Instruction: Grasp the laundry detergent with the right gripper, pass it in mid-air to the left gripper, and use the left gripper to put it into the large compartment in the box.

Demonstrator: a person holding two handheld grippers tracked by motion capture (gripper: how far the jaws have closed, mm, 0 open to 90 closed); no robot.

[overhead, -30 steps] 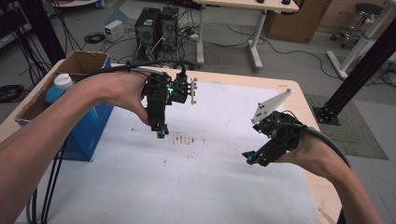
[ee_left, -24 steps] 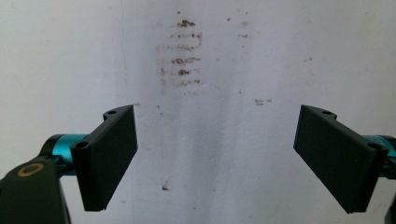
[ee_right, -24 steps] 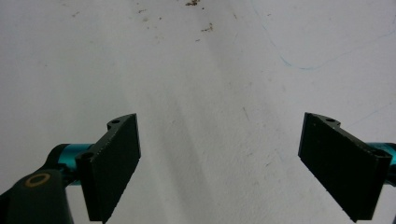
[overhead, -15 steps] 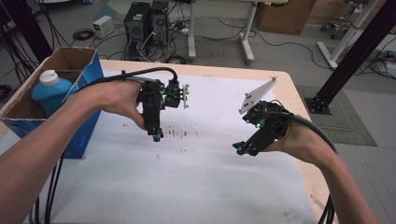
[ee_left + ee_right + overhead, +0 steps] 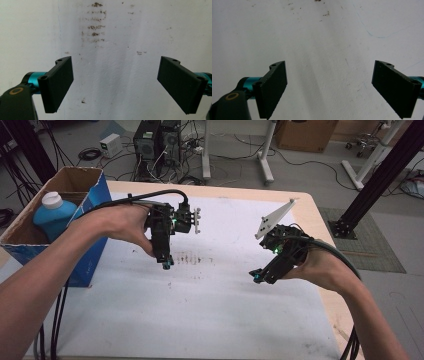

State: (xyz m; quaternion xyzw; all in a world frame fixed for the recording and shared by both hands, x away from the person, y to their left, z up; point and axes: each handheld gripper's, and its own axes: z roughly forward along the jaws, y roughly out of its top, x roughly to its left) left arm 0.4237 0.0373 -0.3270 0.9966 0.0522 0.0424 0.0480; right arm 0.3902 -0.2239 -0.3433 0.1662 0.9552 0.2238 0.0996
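Observation:
My left gripper [image 5: 165, 265] hangs point-down over a white sheet [image 5: 210, 315] that covers the table, just left of a patch of brown smudges [image 5: 192, 258]. In the left gripper view its black jaws stand wide apart around the left gripper [image 5: 115, 72], with bare sheet between them and the smudges [image 5: 95, 26] ahead. My right gripper [image 5: 259, 276] slants down and left over the sheet's right half, a grey three-cornered plate [image 5: 274, 219] on top. The right gripper [image 5: 329, 73] is open too, with nothing between its jaws.
A cardboard box [image 5: 97, 195] with blue sides stands at the table's left edge and holds a blue bottle [image 5: 52, 214] with a white cap. The wooden table rim [image 5: 320, 235] runs close to my right hand. Computers, cables and desk legs are on the floor beyond.
The whole scene has slid slightly up and left in the high view. Both grippers keep their places over the sheet, jaws as wide as before.

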